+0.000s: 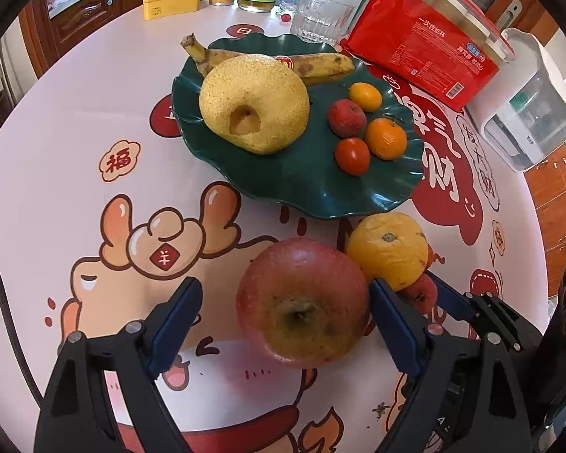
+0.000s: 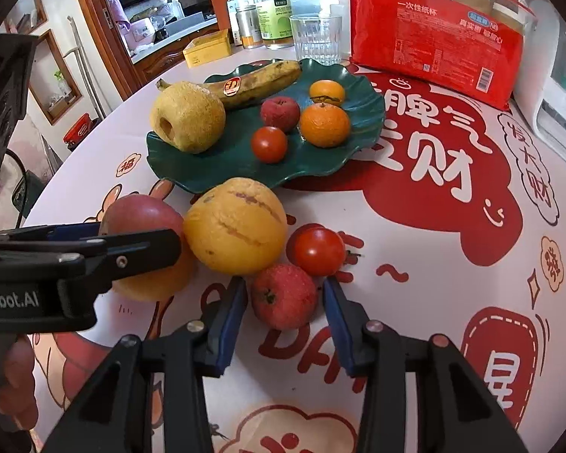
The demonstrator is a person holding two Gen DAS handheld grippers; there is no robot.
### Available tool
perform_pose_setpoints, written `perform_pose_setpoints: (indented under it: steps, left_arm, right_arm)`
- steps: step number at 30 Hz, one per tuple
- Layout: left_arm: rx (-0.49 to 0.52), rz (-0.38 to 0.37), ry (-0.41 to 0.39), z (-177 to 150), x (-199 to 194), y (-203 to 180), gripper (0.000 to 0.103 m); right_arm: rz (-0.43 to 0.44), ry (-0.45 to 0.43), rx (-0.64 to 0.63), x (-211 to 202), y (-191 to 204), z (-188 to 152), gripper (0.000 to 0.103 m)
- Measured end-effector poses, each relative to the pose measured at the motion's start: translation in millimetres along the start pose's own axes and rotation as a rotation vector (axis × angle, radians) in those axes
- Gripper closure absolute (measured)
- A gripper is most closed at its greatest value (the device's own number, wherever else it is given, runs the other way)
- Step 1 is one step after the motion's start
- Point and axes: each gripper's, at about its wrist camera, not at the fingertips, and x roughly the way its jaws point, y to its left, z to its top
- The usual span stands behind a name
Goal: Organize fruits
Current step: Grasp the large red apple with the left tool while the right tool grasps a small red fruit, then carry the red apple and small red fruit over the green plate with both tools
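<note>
A dark green leaf-shaped plate (image 1: 309,185) (image 2: 207,173) holds a big yellow pear (image 1: 253,104) (image 2: 186,115), a banana (image 1: 320,64) (image 2: 260,79), small oranges, a small red fruit and a tomato. On the table in front lie a red apple (image 1: 303,302) (image 2: 143,209), a yellow-orange fruit (image 1: 388,251) (image 2: 236,226), a small red fruit (image 2: 283,296) (image 1: 420,294) and a tomato (image 2: 319,251). My left gripper (image 1: 283,304) is open around the apple, its right finger touching it. My right gripper (image 2: 283,302) is open around the small red fruit.
At the back stand a red pack of paper cups (image 1: 426,56) (image 2: 441,53), a drinking glass (image 1: 320,15) (image 2: 315,37), bottles (image 2: 273,11), a yellow tin (image 1: 171,0) and a white appliance (image 1: 524,113) at right. The round table's edge curves along the left.
</note>
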Motion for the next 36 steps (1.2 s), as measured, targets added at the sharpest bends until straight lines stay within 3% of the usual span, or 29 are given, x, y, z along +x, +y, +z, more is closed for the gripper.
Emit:
perform_pose_setpoints:
  steps: [6,10,36]
  left_arm:
    - [-0.013,-0.023,0.007,-1.8,5.6,0.1,0.022]
    - [-0.011,-0.072,-0.005,-4.2,5.4,-1.8,0.036]
    - [0.01,-0.02,-0.03,-33.9,-19.8,16.7,0.037]
  right_arm:
    - [-0.031,-0.016,-0.036,0.2,4.6,-1.7,0.069]
    - [-0.024,-0.019,-0.019,-0.6,1.9,-2.0,0.069]
    - [-0.023,-0.023,-0.007,-25.3,8.0,-12.1,0.07]
